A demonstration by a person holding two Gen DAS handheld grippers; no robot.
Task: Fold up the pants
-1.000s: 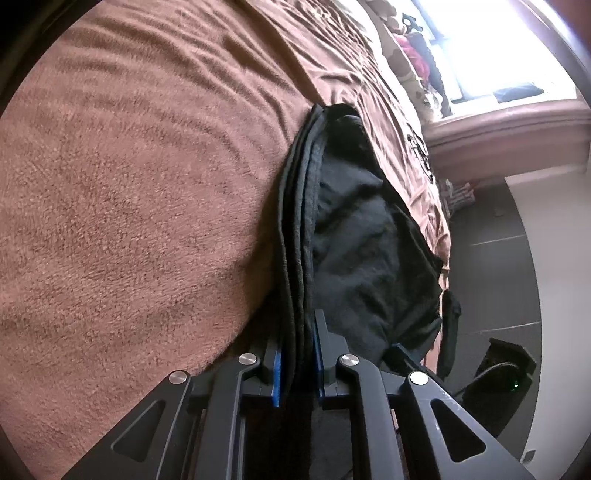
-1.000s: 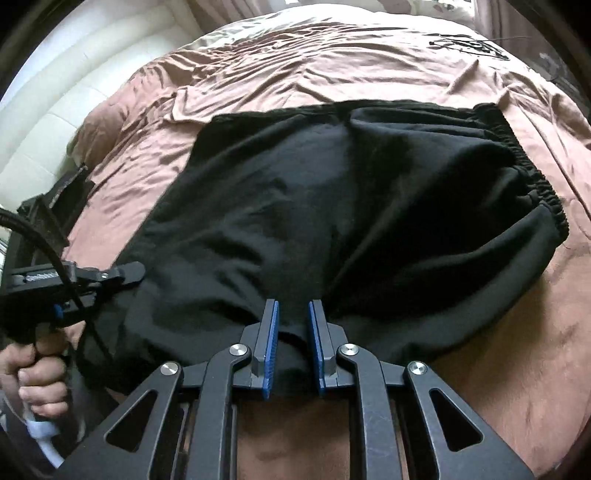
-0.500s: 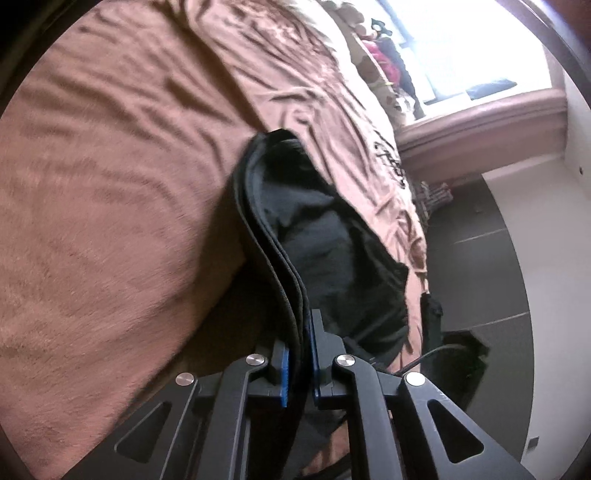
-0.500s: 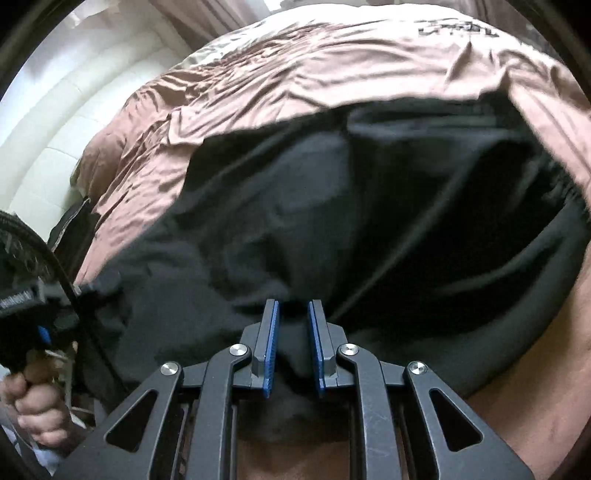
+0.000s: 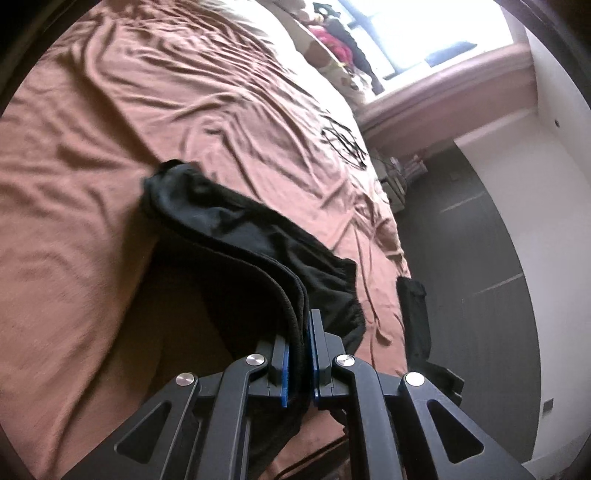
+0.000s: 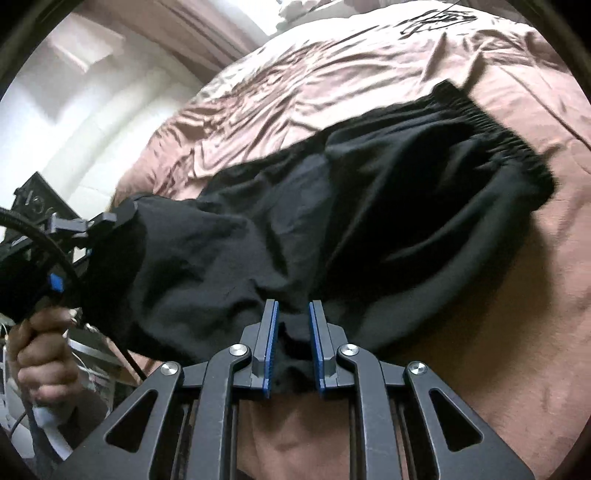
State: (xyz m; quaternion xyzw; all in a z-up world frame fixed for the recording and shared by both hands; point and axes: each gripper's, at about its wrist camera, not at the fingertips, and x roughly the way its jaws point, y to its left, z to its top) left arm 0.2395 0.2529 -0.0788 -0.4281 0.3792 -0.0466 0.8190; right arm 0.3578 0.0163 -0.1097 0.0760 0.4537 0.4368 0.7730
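Your workspace is a wide bed covered by a brown sheet (image 5: 110, 155), wrinkled all over and running up to a bright window (image 5: 424, 29) with a rounded pinkish sill at its far end; a dark grey floor (image 5: 480, 229) lies off the bed's right side in the left wrist view, and a pale padded wall (image 6: 74, 122) shows to the upper left in the right wrist view. On that sheet lie the black pants (image 6: 332, 221), the biggest loose thing here: their far part rests on the bed, with the gathered elastic waistband (image 6: 509, 144) toward the upper right in the right wrist view, while the near edge is raised off the sheet and hangs between your two tools. A dark scribbled mark (image 6: 436, 20) sits on the sheet beyond the pants. Your left gripper (image 5: 298, 354) is clenched on a stacked edge of the pants, several layers pinched between its blue pads (image 5: 284, 365) and curving away toward the far end. Your right gripper (image 6: 291, 332) is grasping a bunched fold of the same fabric, the cloth filling the gap between its blue pads (image 6: 267, 343). In the right wrist view your left hand (image 6: 40, 350) grips the other tool's handle at the lower left, a black cable looping past it.
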